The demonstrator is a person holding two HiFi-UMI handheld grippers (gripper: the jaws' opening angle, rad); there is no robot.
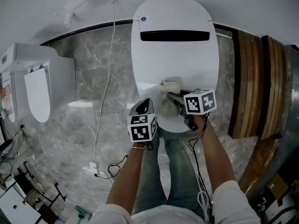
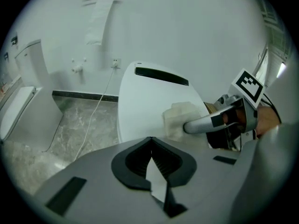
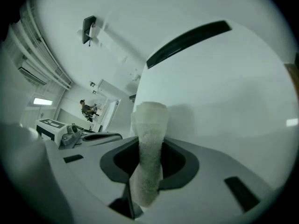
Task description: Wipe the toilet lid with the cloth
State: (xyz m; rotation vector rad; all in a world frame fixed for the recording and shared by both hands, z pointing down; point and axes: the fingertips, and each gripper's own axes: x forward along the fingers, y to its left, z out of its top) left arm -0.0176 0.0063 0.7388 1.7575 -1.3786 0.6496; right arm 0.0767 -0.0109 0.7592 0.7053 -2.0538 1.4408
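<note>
With the right hand-held gripper (image 1: 174,97) clamped on the cloth (image 1: 169,86), resting on the near part of the toilet lid (image 1: 175,62), press the fold flat and sweep in overlapping strokes toward the far end, as far as the dark slot (image 1: 175,35). Leave the left hand-held gripper (image 1: 145,103), jaws together and empty, above the near left rim, well out of the stroke path.
</note>
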